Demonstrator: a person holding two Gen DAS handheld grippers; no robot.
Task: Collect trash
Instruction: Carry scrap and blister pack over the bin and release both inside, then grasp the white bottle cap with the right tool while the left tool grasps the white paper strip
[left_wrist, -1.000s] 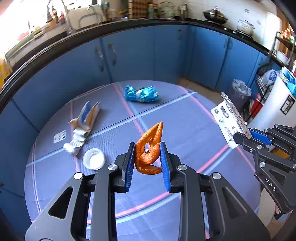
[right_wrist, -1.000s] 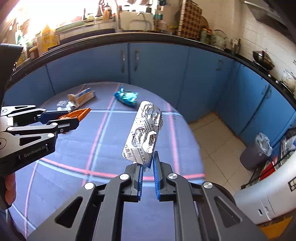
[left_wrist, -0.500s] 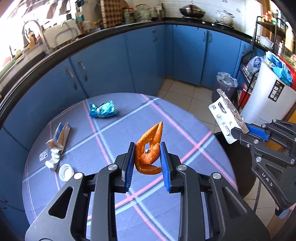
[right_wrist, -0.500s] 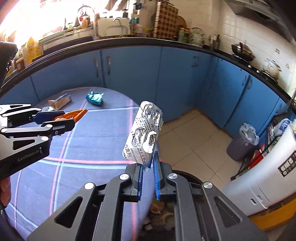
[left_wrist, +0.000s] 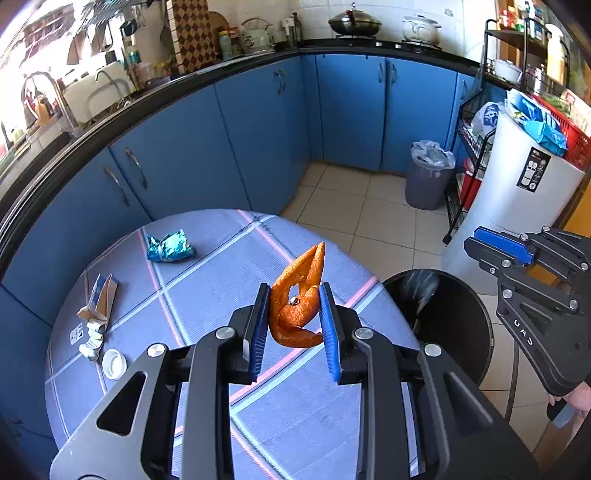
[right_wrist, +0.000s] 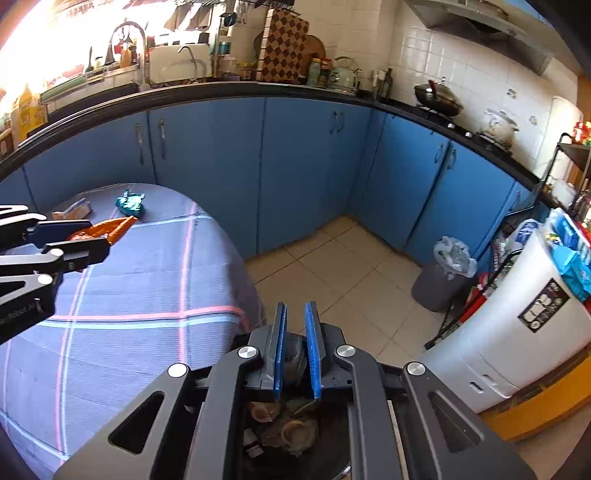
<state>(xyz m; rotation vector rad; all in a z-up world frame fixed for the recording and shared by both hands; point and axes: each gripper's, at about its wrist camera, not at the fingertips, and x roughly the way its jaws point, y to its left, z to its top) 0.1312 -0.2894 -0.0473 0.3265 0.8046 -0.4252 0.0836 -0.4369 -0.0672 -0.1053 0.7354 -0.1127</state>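
Clamping orange peel, left tongs hold it above edge of tabletop, pads pressed on both sides. Right tongs nearly closed, small gap between pads, nothing gripped, poised over black bin beside tabletop; scraps visible inside bin. Farther out on tabletop: teal wrapper, crumpled paper wrapper, white cap.

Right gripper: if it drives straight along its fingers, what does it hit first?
Likely the rubbish inside the open black bin below the right gripper; nothing shows between, depth unclear.
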